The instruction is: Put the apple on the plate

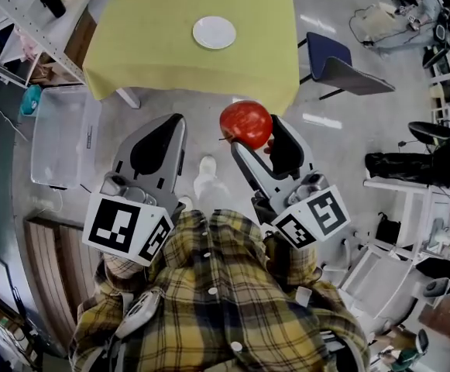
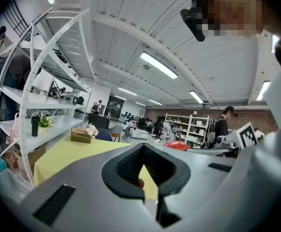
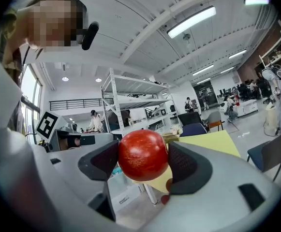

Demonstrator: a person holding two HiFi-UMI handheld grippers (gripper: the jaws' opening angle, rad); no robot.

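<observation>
Right hand-held gripper [image 3: 143,156]: both jaws are clamped on the red apple [image 3: 142,154], one dark pad [image 3: 101,161] against each side of it. The apple is held in the air, off the surface [image 1: 155,45], just short of the near edge of its yellow cloth and above the grey floor [image 1: 209,103].

Left hand-held gripper [image 2: 142,146]: the jaws are together at the tips, with nothing between them. It is held beside the right one, level with it and clear of the apple.

The white plate [image 1: 214,32] lies on the yellow cloth, well apart from the apple. A blue chair [image 1: 337,64] stands at the surface's right side. A clear plastic bin [image 1: 62,134] sits on the floor to the left. The person holding the grippers wears a plaid shirt [image 1: 217,285].
</observation>
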